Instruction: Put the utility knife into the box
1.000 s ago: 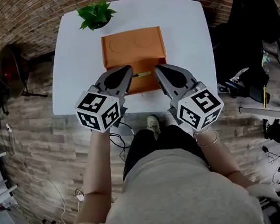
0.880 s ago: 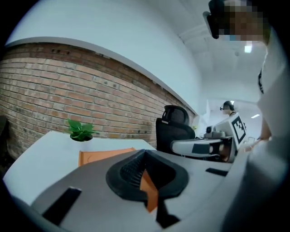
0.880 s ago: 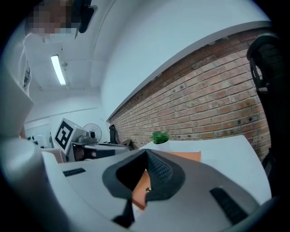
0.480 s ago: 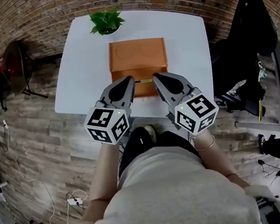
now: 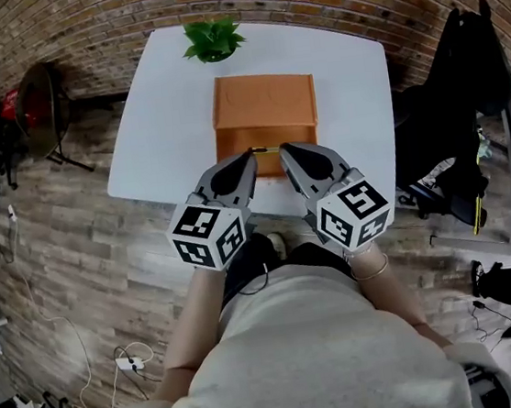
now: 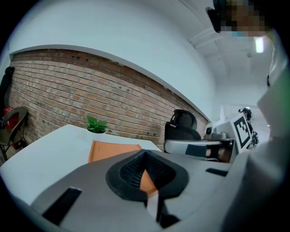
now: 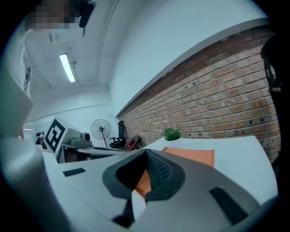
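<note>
An orange box (image 5: 264,105) lies flat on the white table (image 5: 168,135), also seen as an orange slab in the left gripper view (image 6: 113,150) and the right gripper view (image 7: 192,156). A thin yellow-and-dark utility knife (image 5: 265,149) lies across the box's near part, mostly hidden between the gripper tips. My left gripper (image 5: 246,158) (image 6: 145,154) and right gripper (image 5: 284,151) (image 7: 146,152) hover side by side over the box's near edge. Both are shut, with nothing held.
A small potted plant (image 5: 213,37) stands at the table's far edge, behind the box. A black chair draped with dark clothing (image 5: 462,81) is to the right and a floor fan (image 5: 40,105) to the left. Cables lie on the wooden floor.
Both grippers have drawn closer together and back toward the box's near edge. The head view has shifted, so the table sits further right.
</note>
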A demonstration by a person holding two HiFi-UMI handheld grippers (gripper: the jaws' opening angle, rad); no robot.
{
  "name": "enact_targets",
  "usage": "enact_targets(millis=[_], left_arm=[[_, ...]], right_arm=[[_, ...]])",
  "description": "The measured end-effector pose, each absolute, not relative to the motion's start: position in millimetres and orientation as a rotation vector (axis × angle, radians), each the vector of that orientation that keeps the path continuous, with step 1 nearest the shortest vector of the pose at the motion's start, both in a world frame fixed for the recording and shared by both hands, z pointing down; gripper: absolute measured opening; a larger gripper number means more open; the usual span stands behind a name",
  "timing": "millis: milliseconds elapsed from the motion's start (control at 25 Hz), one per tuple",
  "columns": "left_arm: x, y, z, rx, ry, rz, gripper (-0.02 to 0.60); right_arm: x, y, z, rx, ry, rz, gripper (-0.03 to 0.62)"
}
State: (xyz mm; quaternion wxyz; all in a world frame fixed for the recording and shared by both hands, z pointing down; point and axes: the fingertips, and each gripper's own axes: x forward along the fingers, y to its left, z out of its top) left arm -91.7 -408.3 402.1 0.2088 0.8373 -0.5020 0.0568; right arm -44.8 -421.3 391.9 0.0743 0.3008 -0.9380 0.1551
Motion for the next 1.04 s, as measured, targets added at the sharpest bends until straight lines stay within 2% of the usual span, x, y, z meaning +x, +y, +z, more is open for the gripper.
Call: enact_targets(millis=[600, 1040], left_arm=[[-101, -385, 402, 2.276, -1.478, 0.074, 0.006], [-97, -372, 412, 2.265, -1.451, 0.131, 0.006]], right_arm=[[-39, -394, 406, 0.906, -2.767, 0.482, -0.002], [-39, -387, 399, 0.904, -2.785, 0.48, -0.002]])
